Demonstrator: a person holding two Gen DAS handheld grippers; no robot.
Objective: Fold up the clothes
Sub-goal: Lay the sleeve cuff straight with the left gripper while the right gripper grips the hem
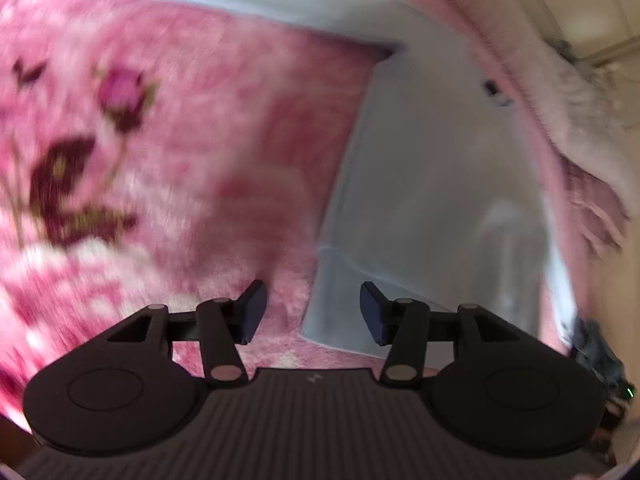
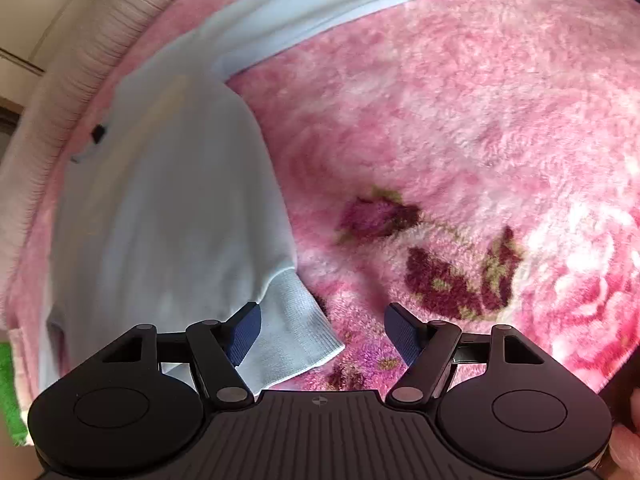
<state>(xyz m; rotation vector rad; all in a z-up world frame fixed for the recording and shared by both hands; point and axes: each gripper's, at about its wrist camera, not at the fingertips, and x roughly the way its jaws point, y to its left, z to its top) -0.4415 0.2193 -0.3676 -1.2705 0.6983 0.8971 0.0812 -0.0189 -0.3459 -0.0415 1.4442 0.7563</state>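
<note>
A pale blue sweatshirt (image 1: 432, 184) lies spread flat on a pink flowered fleece blanket (image 1: 200, 120). In the left wrist view, which is blurred, my left gripper (image 1: 313, 310) is open and empty, hovering over the garment's left bottom corner. In the right wrist view the sweatshirt (image 2: 168, 216) fills the left half, one sleeve (image 2: 320, 4) stretched out toward the top. My right gripper (image 2: 322, 332) is open and empty, and the ribbed hem corner (image 2: 296, 336) lies between its fingers. A small dark neck tag (image 2: 98, 133) shows on the garment's far side.
The pink blanket (image 2: 460, 140) extends right with dark rose patterns (image 2: 452, 276). A ribbed pale fabric (image 2: 100, 28) and a cream wall (image 2: 48, 8) lie beyond the blanket's far edge. Something green (image 2: 8, 388) sits at the left edge. A fringed whitish cloth (image 1: 588, 128) lies at the right.
</note>
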